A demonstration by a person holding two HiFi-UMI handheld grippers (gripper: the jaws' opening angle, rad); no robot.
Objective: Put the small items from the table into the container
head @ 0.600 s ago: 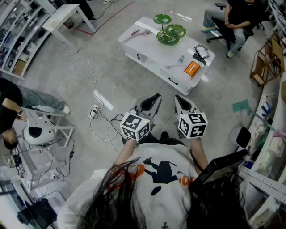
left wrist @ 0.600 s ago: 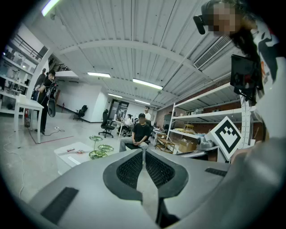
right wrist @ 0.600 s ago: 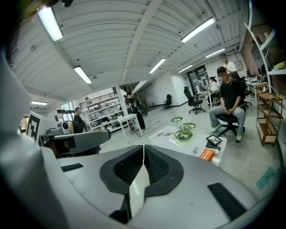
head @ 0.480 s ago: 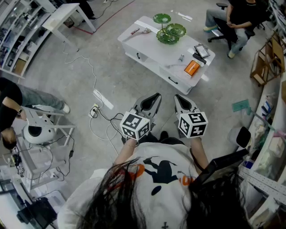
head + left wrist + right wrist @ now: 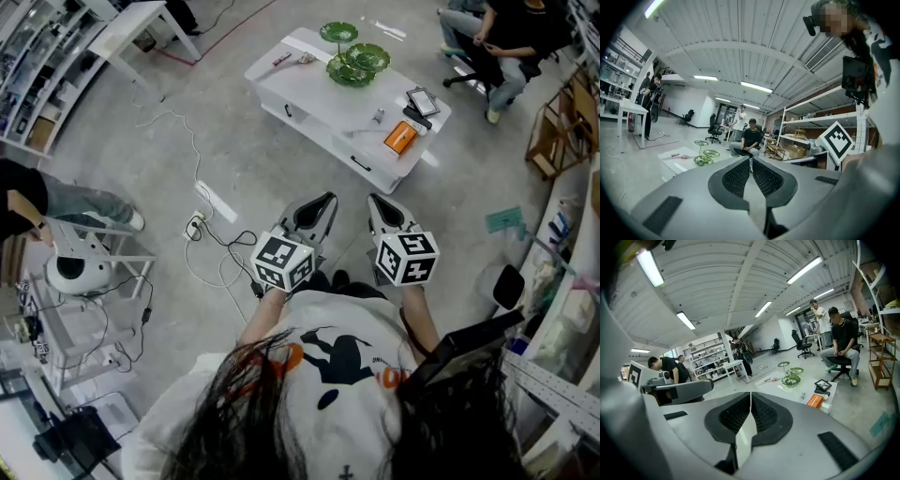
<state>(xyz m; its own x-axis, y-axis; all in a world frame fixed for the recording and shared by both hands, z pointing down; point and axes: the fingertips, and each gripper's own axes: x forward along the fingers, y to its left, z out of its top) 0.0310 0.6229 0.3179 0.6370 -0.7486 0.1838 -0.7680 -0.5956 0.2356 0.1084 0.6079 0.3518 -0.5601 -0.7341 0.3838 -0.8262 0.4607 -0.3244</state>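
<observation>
The white worktop (image 5: 319, 98) stands at 12 o'clock, well apart from both tools. The left tool (image 5: 328, 201) and the right tool (image 5: 374, 202) are clenched, holding nothing. The green tiered dish (image 5: 354, 64) stands at the worktop's 12 o'clock. The orange box (image 5: 401, 139) lies at its 4 o'clock.

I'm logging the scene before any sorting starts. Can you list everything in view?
low table: one, white, on the floor ahead of the person
green tiered stand: one, green, on the table's far side
orange box: one, orange, near the table's right end
black tablet-like item: one, black, just beyond the orange box
small items: a few, too small to name, at the table's middle and left end
seated person: one, dark top, beyond the table's right end
socket block with cables: one, white, on the floor at left
left gripper: one, grey, shut, empty
right gripper: one, grey, shut, empty
</observation>
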